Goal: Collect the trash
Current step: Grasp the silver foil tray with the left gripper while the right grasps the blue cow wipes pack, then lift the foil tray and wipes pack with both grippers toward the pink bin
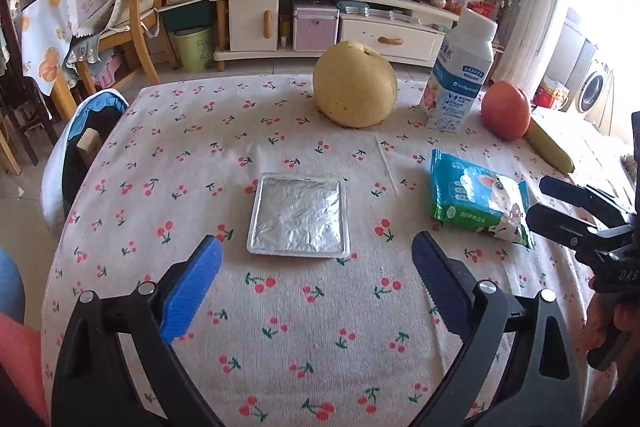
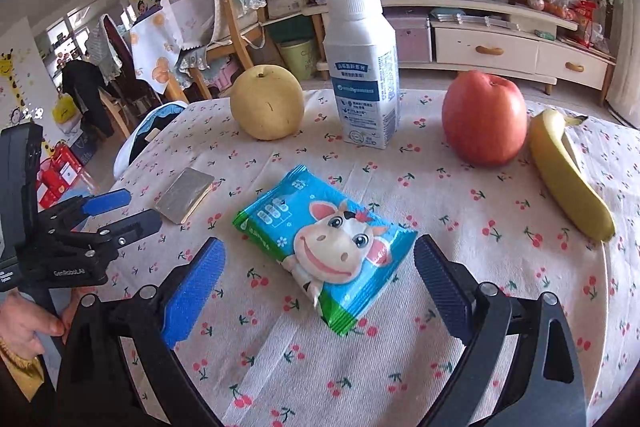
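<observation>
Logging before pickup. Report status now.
Left hand-held gripper open, short of foil tray. Right hand-held gripper open around blue snack packet, not closed. Nothing blocking either.

Cherry-print tablecloth table, foil tray, snack packet, pear, milk bottle, apple, banana

Banana partly behind apple; bottle label print too small to read.
</observation>
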A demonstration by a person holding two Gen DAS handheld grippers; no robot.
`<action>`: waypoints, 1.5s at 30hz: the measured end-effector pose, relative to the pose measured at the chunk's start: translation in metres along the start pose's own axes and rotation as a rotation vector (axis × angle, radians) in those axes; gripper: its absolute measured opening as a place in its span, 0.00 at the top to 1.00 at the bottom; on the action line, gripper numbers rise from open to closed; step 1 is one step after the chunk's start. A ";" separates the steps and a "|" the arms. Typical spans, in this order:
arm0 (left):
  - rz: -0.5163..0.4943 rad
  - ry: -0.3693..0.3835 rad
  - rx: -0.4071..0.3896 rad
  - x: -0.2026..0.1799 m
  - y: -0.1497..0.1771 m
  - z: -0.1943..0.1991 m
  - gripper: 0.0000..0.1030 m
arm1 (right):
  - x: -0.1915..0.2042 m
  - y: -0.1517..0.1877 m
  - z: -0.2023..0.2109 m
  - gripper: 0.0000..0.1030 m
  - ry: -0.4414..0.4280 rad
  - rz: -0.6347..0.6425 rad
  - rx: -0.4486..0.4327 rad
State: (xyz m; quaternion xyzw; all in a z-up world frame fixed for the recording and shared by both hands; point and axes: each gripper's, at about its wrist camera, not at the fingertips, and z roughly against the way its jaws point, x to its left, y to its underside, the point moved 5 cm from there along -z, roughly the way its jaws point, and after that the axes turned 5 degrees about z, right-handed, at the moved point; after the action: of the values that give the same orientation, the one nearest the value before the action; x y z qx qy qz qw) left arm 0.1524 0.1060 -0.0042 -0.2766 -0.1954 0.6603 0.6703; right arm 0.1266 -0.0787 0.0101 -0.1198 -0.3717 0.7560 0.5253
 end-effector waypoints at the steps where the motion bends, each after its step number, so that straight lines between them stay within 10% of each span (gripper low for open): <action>1: -0.009 -0.007 0.008 0.000 -0.002 -0.005 0.07 | -0.001 -0.004 -0.004 0.08 -0.017 0.003 0.004; 12: -0.045 -0.033 0.057 0.003 -0.011 -0.040 0.07 | -0.002 -0.012 -0.048 0.08 -0.093 0.105 0.112; 23: -0.073 -0.037 0.043 -0.007 -0.008 -0.038 0.37 | 0.019 -0.004 -0.053 0.07 -0.032 0.207 0.145; 45: -0.008 0.006 0.010 -0.001 0.035 0.015 0.38 | 0.027 0.015 -0.028 0.51 0.134 0.201 0.111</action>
State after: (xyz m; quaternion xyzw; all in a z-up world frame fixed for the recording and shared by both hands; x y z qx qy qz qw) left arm 0.1157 0.1061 -0.0144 -0.2746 -0.1912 0.6577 0.6749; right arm 0.1212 -0.0455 -0.0138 -0.1776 -0.2795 0.8145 0.4764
